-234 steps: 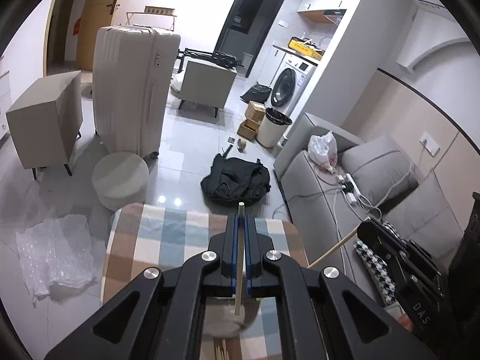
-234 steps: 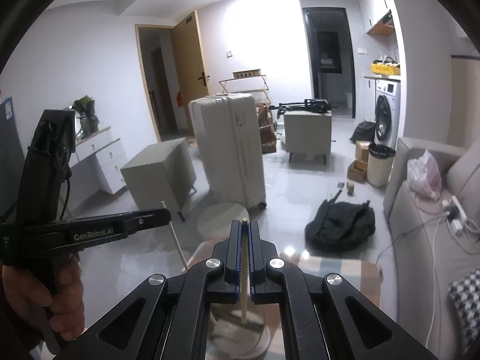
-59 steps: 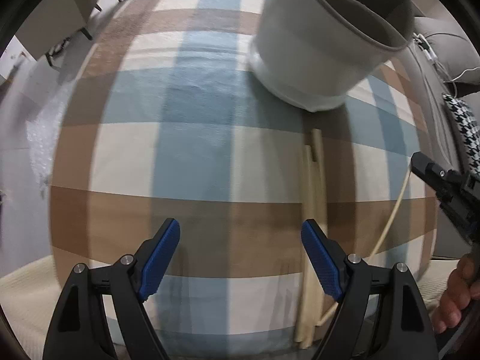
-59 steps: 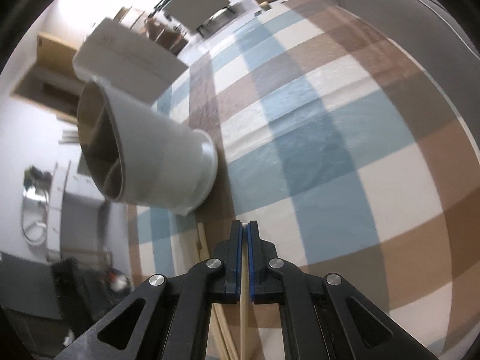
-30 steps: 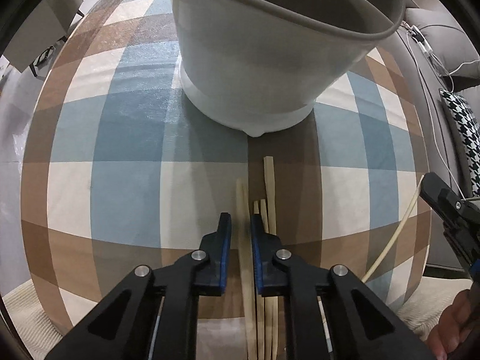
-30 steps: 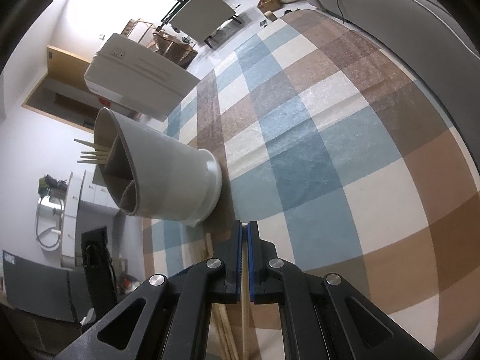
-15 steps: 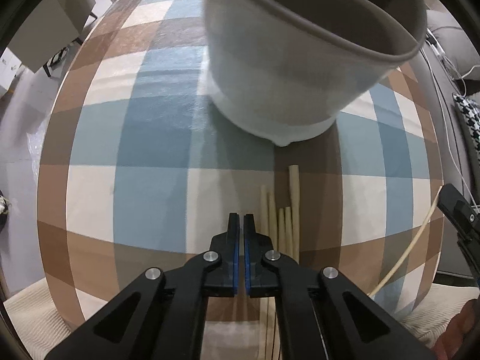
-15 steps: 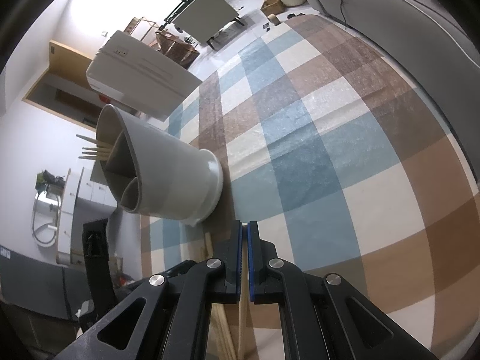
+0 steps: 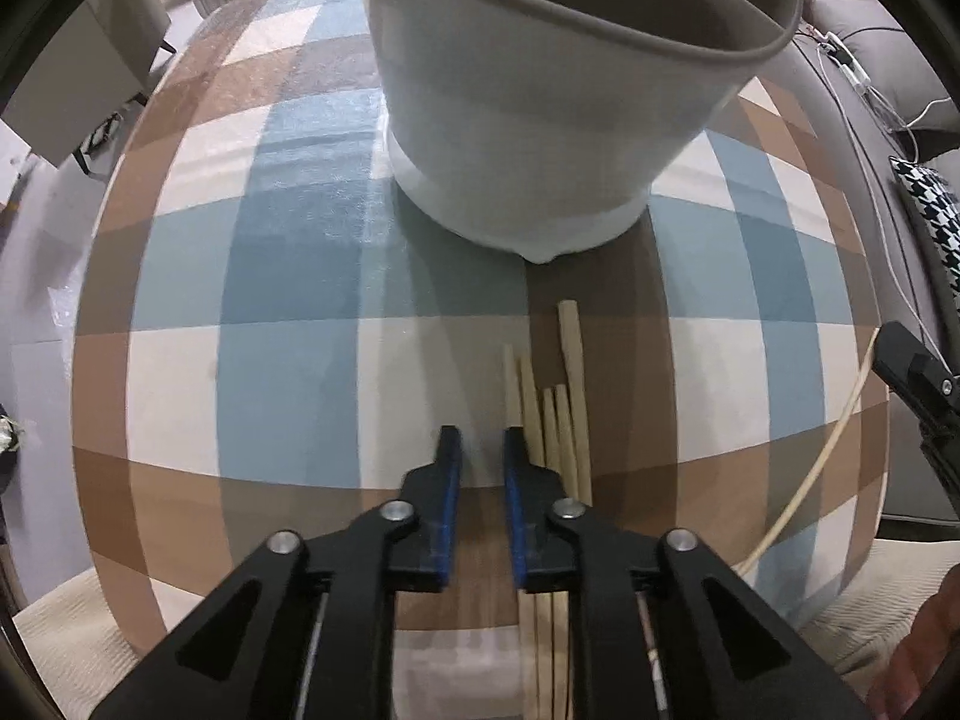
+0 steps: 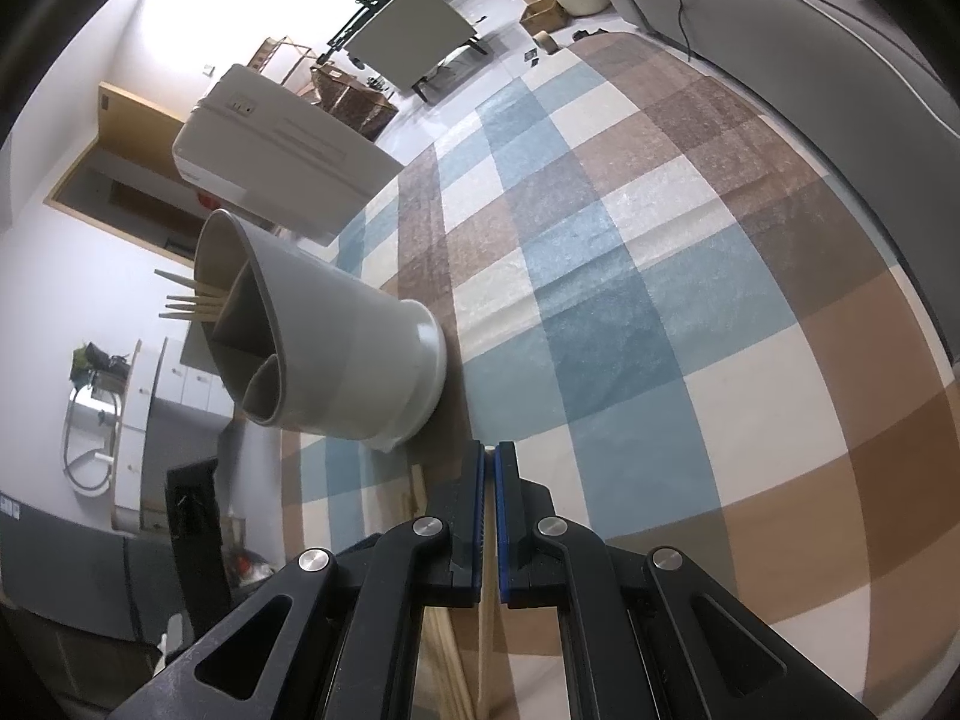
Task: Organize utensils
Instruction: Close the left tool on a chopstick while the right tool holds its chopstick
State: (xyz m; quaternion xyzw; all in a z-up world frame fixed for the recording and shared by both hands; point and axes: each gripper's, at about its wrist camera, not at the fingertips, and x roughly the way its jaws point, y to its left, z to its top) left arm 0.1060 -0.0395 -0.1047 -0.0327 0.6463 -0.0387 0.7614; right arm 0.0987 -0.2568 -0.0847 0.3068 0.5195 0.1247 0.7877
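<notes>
A bundle of several wooden chopsticks (image 9: 558, 414) lies on the checked tablecloth (image 9: 288, 276), just in front of the grey-white utensil holder (image 9: 540, 120). My left gripper (image 9: 480, 438) points almost straight down at the cloth. Its jaws are opening with nothing between them, and the bundle lies against the right finger's outer side. My right gripper (image 10: 490, 450) is shut on a single chopstick (image 10: 485, 618). In the left wrist view it shows at the right edge (image 9: 918, 384), the chopstick (image 9: 834, 456) trailing below it. The holder (image 10: 336, 360) has several chopsticks (image 10: 192, 300) standing in one compartment.
The table's near edge and a cream rug (image 9: 72, 630) lie below my left gripper. A grey sofa (image 9: 870, 60) with cables runs along the right side. A white suitcase (image 10: 270, 138) and a grey cabinet (image 10: 414, 30) stand on the floor beyond the table.
A second ago the left jaws straddled a chopstick; they shut on nothing beside the bundle and have now parted again. The right gripper has kept still, holding its chopstick.
</notes>
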